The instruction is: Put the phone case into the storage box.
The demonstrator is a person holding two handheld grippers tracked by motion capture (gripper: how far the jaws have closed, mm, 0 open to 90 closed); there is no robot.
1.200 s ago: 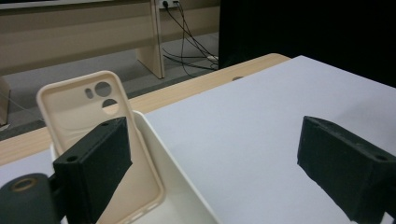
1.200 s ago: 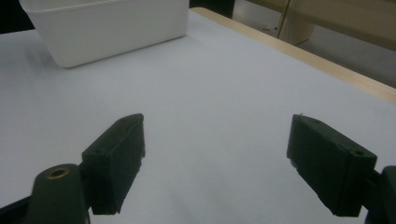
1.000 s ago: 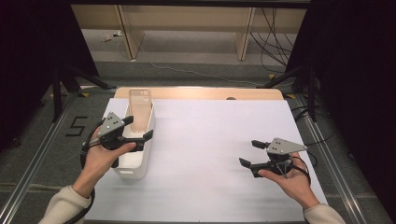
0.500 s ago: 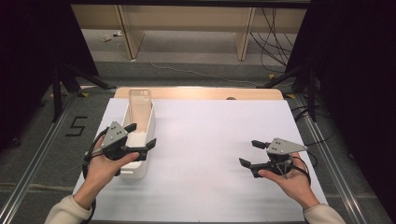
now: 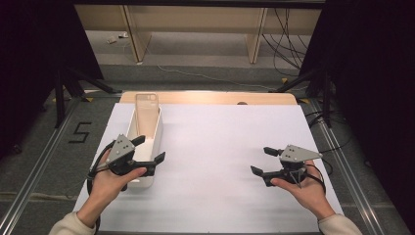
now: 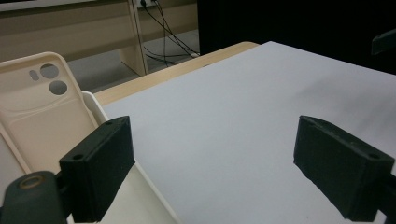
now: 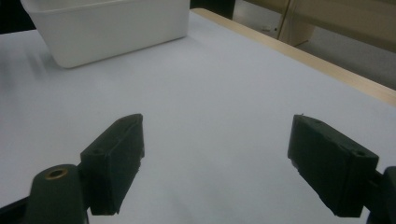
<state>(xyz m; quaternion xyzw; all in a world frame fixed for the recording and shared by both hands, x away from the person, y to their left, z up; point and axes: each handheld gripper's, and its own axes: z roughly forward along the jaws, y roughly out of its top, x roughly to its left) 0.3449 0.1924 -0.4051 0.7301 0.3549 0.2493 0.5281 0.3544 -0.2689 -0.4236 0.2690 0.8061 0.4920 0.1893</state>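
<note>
Drawn back toward the white bin's [image 5: 145, 142] near end, the wide-open, empty left gripper [image 5: 148, 150] now has the upright phone case [image 5: 147, 108] at the far end (right gripper [image 5: 261, 160] well off, also wide open).

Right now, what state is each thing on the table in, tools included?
Phone case: beige, standing tilted in the far end of the bin, held by nothing.
White bin: upright on the white table cover, open at the top.
Left tool: open, nothing between its jaws, above the bin's near end.
Right tool: open, nothing between its jaws, above the cover.
</note>
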